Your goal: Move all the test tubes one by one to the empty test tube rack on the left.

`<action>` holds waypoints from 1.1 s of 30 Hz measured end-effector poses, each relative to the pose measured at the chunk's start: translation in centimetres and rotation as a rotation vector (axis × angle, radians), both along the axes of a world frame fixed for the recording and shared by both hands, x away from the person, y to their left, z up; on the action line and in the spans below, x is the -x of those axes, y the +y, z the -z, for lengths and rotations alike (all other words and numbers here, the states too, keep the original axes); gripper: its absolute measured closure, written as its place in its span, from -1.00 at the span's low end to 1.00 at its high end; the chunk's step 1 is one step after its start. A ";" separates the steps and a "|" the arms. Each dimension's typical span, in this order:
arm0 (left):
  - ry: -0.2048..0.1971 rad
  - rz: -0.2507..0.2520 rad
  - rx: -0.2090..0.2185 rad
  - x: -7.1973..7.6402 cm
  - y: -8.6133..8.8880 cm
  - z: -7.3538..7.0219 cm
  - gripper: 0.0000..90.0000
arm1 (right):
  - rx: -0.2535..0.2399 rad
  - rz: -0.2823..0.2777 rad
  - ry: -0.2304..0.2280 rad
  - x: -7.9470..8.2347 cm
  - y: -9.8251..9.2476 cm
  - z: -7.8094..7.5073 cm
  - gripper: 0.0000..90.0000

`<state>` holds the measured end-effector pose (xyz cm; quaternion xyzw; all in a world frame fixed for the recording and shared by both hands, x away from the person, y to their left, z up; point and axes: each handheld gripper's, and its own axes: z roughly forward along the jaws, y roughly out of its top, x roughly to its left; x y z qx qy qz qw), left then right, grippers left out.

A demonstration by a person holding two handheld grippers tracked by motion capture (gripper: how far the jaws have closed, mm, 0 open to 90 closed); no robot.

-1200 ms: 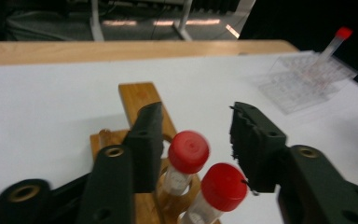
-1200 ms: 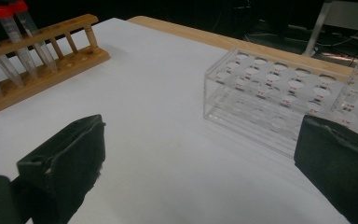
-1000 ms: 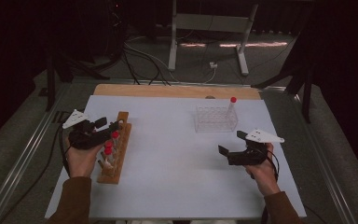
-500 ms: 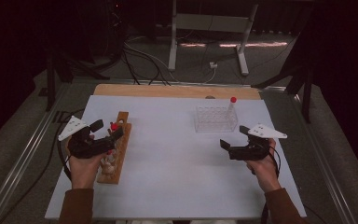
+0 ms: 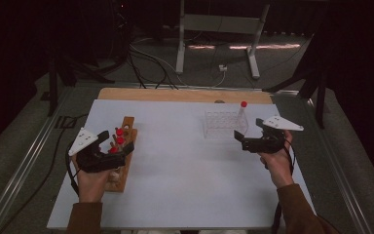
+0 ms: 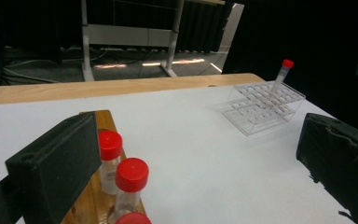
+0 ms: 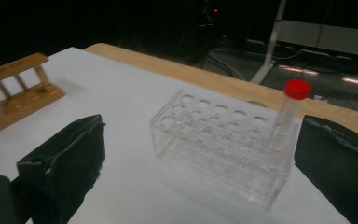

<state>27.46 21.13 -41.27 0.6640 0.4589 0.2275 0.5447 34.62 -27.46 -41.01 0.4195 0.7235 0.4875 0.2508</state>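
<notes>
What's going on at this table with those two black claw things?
A person holds a two-jaw gripper in each hand over a white table. The left gripper, jaws just opened with nothing between them, hangs by a wooden rack of red-capped tubes. The right gripper, also open and holding nothing, sits beside a clear plastic rack with one red-capped tube standing in its corner.
</notes>
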 end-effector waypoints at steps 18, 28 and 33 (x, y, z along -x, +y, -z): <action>-0.015 0.020 -0.019 0.8 -1.1 0.2 -0.99 | -0.009 0.148 0.001 -6.7 -0.6 0.9 -0.90; -0.019 0.028 -0.013 0.9 -1.1 0.1 -0.99 | 0.001 0.219 0.056 -9.8 -0.6 3.2 -0.85; -0.020 0.030 -0.012 1.0 -1.1 0.0 -0.99 | 0.011 0.263 0.074 -10.9 -0.3 4.2 -0.61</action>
